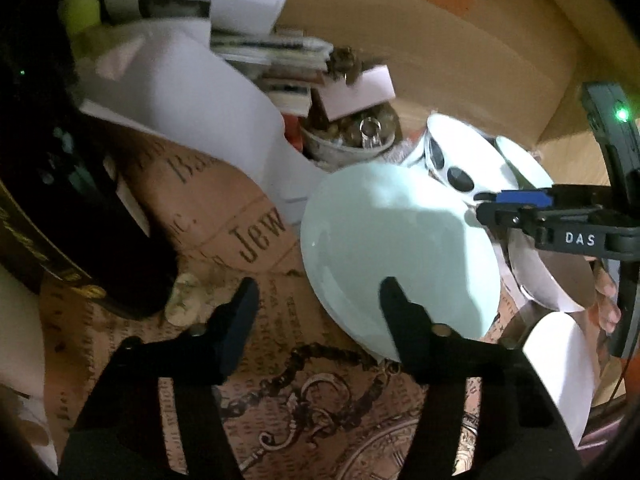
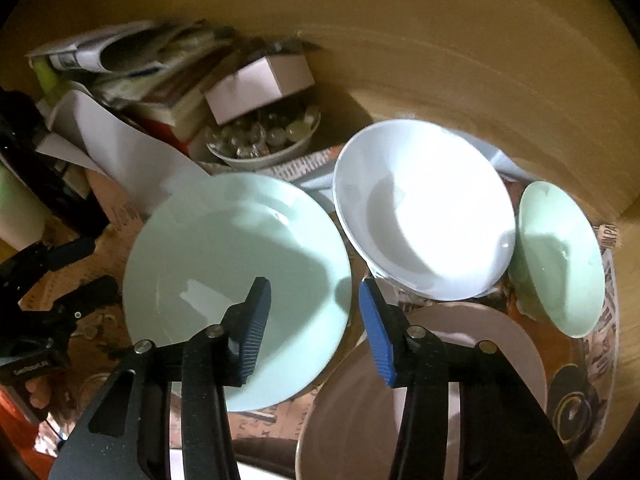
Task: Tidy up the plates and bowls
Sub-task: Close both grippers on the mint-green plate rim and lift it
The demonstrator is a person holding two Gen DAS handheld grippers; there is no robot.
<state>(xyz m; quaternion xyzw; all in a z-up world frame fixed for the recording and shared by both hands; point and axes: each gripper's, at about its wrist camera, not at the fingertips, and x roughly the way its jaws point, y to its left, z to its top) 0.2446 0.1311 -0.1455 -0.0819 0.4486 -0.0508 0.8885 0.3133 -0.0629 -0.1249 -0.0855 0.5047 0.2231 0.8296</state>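
A: Here, in the left wrist view, we see the left gripper tilted down over the bench, which is covered with a newspaper-print cloth. Its fingers stand apart with nothing pressed between them; one tip overlaps the near rim of the pale green plate, the other is over bare cloth.

B: And in the right wrist view we find the right gripper above the gap between that pale green plate and a white plate lying nearest the camera. Its fingers, too, are parted and grasp nothing.

A: Beyond them we note a white bowl just beside the green plate, and a small green bowl touching its far side.

B: Behind these we see a dish of glass marbles, a small cardboard box resting on it, and stacked books.
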